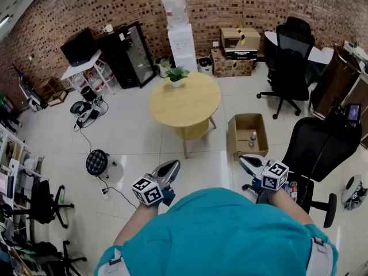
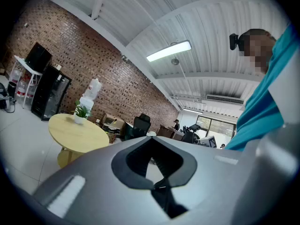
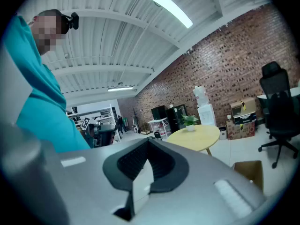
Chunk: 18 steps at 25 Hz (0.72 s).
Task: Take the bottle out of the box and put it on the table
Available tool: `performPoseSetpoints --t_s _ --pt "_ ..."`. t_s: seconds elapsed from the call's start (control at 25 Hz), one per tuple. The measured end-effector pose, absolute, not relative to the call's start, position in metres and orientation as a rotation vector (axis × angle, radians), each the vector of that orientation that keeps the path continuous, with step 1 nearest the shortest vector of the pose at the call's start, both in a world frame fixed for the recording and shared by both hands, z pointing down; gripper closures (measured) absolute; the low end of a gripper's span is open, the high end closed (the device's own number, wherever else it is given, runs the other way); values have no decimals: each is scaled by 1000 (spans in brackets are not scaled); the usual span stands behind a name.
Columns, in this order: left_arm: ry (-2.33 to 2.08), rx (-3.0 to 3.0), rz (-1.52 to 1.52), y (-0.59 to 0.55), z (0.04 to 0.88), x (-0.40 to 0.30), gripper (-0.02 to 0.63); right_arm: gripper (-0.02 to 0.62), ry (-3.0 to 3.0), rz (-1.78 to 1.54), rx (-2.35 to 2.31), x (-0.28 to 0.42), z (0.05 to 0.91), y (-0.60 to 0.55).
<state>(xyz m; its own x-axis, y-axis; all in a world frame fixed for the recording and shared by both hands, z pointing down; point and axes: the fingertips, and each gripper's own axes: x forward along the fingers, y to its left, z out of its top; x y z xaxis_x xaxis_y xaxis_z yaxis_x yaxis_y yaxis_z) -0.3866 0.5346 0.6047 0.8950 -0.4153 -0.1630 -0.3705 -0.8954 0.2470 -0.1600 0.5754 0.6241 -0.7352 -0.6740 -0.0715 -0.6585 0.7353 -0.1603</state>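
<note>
An open cardboard box (image 1: 247, 132) stands on the floor right of the round wooden table (image 1: 184, 101). A small clear bottle (image 1: 253, 138) stands upright inside it. I hold both grippers close to my body, well short of the box. My left gripper (image 1: 172, 166) is shut and empty, pointing toward the table. My right gripper (image 1: 245, 160) is also shut and empty, just in front of the box's near edge. The left gripper view shows the closed jaws (image 2: 151, 138) and the table (image 2: 78, 133). The right gripper view shows the closed jaws (image 3: 149, 142), the table (image 3: 194, 137) and a corner of the box (image 3: 249, 170).
A potted plant (image 1: 176, 75) sits at the table's far edge. A black office chair (image 1: 319, 148) stands right beside the box, another (image 1: 290, 62) farther back. A water dispenser (image 1: 181, 36), stacked cartons (image 1: 237, 52) and a black cabinet (image 1: 129, 53) line the brick wall. A floor fan (image 1: 98, 161) with cable lies left.
</note>
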Motion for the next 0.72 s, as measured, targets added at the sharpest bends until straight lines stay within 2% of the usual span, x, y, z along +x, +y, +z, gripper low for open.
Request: performPoseSetpoints --t_s 0.2,0.4,0.56,0.72 --pt "-564 2855 -285 535 615 -340 606 594 2802 -202 -1108 -118 638 574" --pt "-526 2859 -251 509 624 -325 606 594 2807 -217 -1133 -106 651 552" --pt "-474 2840 -263 473 622 -334 606 594 2803 -227 -1173 -121 649 522" --pt "-387 2844 -282 407 606 -372 606 594 2793 -228 -1251 -164 624 463"
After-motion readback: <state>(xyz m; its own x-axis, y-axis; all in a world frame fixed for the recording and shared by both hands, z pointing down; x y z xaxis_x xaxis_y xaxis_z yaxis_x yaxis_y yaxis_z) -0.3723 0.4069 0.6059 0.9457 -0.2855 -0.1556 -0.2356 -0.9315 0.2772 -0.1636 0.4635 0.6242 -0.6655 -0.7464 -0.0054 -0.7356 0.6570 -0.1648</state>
